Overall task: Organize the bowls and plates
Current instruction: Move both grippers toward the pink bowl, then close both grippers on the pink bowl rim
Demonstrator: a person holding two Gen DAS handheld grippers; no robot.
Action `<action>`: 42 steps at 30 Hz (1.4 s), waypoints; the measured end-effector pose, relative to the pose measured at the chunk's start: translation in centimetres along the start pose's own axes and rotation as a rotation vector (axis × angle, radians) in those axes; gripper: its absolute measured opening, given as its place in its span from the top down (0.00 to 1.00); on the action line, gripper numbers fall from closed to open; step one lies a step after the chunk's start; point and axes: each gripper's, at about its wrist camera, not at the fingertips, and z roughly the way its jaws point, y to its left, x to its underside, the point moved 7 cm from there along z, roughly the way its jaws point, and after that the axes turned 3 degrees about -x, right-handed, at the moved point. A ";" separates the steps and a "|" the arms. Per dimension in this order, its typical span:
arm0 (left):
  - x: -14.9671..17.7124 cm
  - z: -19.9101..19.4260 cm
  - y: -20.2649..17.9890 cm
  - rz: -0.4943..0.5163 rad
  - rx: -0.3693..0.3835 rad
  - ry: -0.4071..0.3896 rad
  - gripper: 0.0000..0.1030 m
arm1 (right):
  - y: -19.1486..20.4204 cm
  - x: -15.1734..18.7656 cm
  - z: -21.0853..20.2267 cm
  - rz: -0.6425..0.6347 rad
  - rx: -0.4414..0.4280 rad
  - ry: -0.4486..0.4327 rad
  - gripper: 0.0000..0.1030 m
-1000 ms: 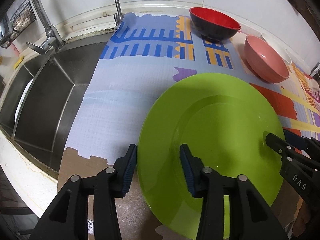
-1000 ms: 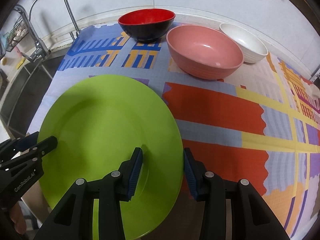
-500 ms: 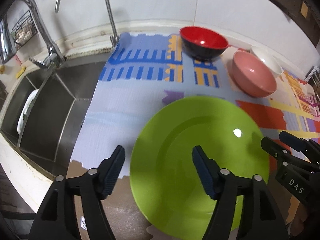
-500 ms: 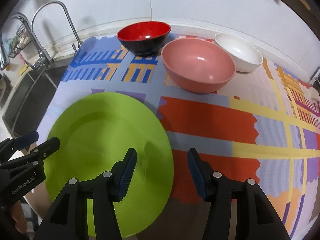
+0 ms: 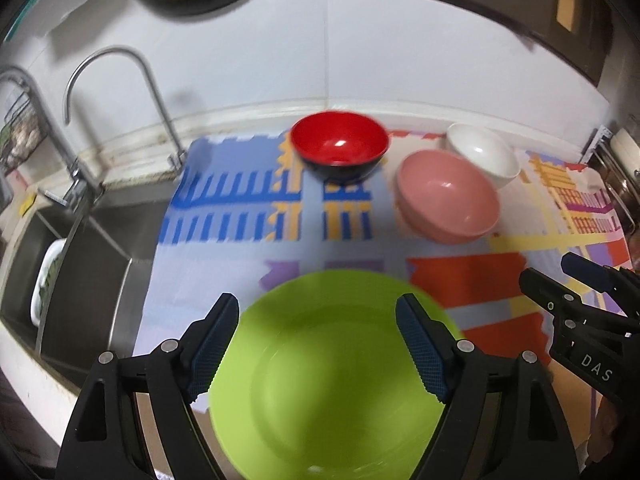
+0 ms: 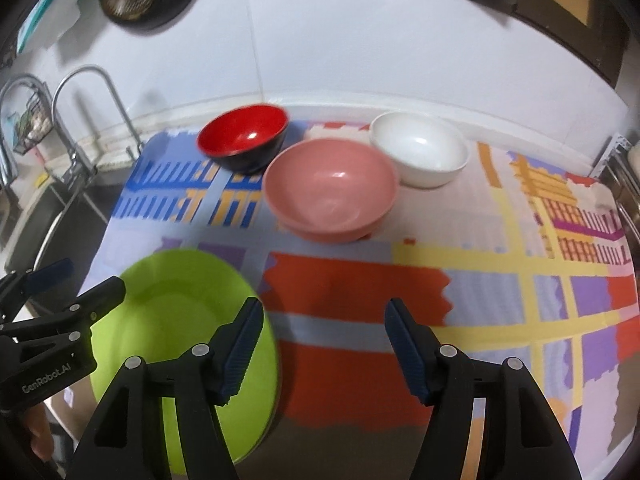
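A lime green plate (image 5: 332, 372) lies flat on the patterned mat near the front edge; it also shows in the right wrist view (image 6: 180, 320). My left gripper (image 5: 320, 344) is open wide and empty, raised above the plate. My right gripper (image 6: 324, 344) is open wide and empty, above the mat just right of the plate. At the back stand a red-and-black bowl (image 5: 339, 150), a pink bowl (image 5: 448, 200) and a white bowl (image 5: 482, 154). They show in the right wrist view too: red bowl (image 6: 242, 136), pink bowl (image 6: 330, 192), white bowl (image 6: 420, 148).
A steel sink (image 5: 80, 264) with two faucets (image 5: 156, 96) lies left of the mat (image 6: 460, 280); a white dish (image 5: 44, 280) sits in the sink. A white tiled wall (image 6: 360, 48) backs the counter. A metal rack (image 6: 624, 184) stands at the right edge.
Both grippers have opened, let go of the green plate and lifted up and back. The plate now rests on the mat.
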 end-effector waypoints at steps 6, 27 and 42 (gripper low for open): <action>-2.4 0.1 -2.3 0.034 0.019 -0.032 0.22 | -2.5 -2.2 -0.9 0.015 0.024 -0.047 0.38; -7.9 8.1 -6.4 0.079 0.053 0.021 0.29 | -7.1 -6.9 5.8 0.101 0.009 -0.019 0.39; -7.9 13.6 -8.7 0.090 0.090 0.145 0.54 | -8.0 -7.3 10.9 0.122 -0.036 0.082 0.65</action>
